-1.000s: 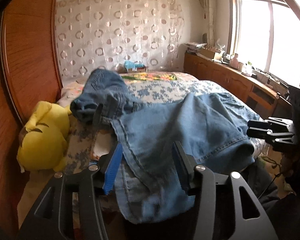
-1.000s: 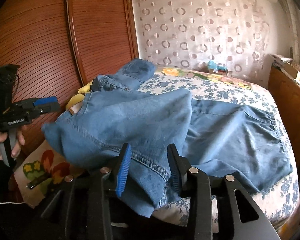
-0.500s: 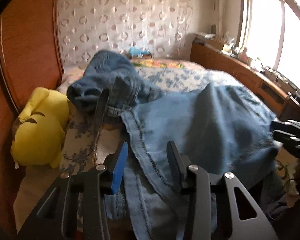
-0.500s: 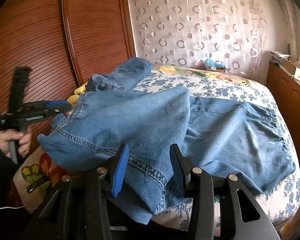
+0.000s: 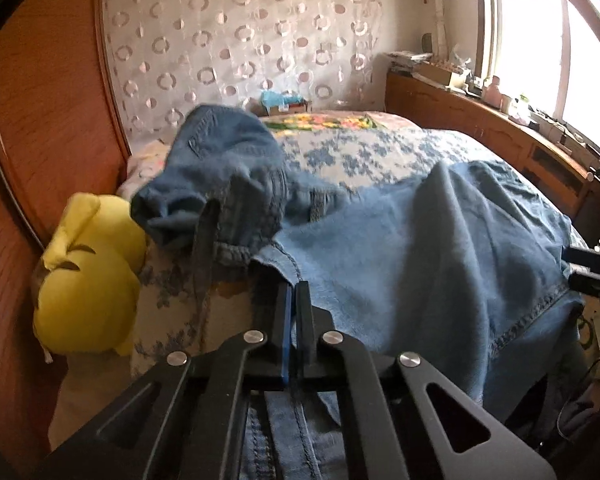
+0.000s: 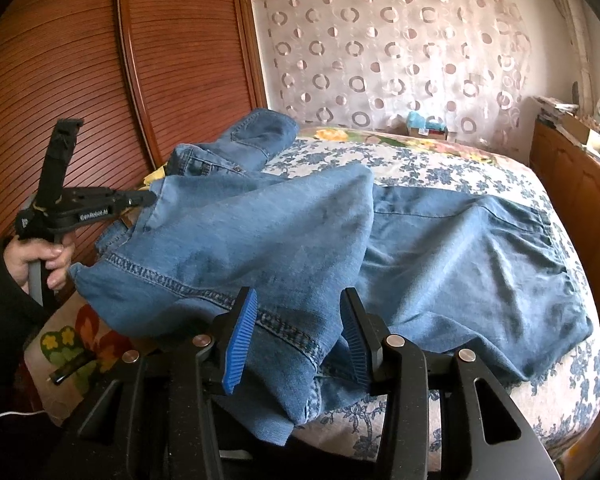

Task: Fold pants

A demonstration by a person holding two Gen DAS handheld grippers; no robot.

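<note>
Light blue denim pants [image 6: 260, 232] lie spread across the bed, one leg folded over toward the near left. My left gripper [image 5: 294, 286] is shut on the pants' edge near a corner; in the right wrist view the left gripper [image 6: 150, 199] pinches that corner at the bed's left side. My right gripper [image 6: 296, 314] stands open, with the stitched hem [image 6: 284, 330] of the pants lying between its fingers. The pants [image 5: 420, 260] rise in a ridge between the two grippers.
A darker denim garment [image 5: 220, 160] is bunched at the bed's far left. A yellow plush toy [image 5: 84, 288] sits beside the wooden wardrobe [image 6: 100, 80]. The floral bed cover [image 6: 420, 168] shows beyond the pants. A wooden sideboard [image 5: 480, 120] runs under the window.
The left gripper moved in onto the pants' edge and closed on it from open. The right gripper stayed in place with the hem between its fingers.
</note>
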